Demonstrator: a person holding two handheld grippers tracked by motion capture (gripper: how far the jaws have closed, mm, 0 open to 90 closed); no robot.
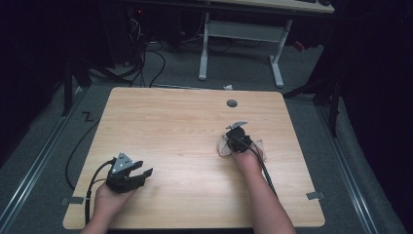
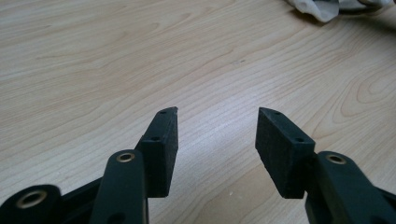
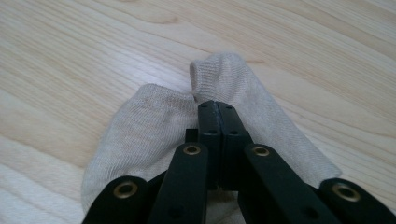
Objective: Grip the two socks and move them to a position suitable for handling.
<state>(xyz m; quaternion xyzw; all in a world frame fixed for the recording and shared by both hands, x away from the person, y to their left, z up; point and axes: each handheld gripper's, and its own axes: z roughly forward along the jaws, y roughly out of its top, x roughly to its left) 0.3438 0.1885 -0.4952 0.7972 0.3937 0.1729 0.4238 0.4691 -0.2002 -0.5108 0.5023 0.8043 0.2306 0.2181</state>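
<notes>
Where the work lies: on the right half of the light wood-grain table (image 1: 185,136), where a pale beige knitted sock (image 3: 154,135) lies crumpled on the bare board.
Sock: soft ribbed fabric, bunched into two humps, one with a rolled cuff turned up toward the far side in the right gripper view; in the high view it shows as a small pale heap (image 1: 225,146) under and beside the right gripper.
Right gripper (image 3: 218,109): black two-jaw tool, jaws pressed together pad against pad, their tips down on the sock where the two humps meet; whether fabric is caught between the pads cannot be told.
Right hand (image 1: 248,161): comes in from the bottom edge and holds the tool pointing forward and down over the sock.
Left gripper (image 2: 217,128): black tool with jaws spread wide, bare wood between the pads, nothing in them.
Left gripper's place: near the front left corner of the table (image 1: 141,173), well apart from the sock.
Sock from the left gripper view: a pale edge at the top right corner (image 2: 322,9).
</notes>
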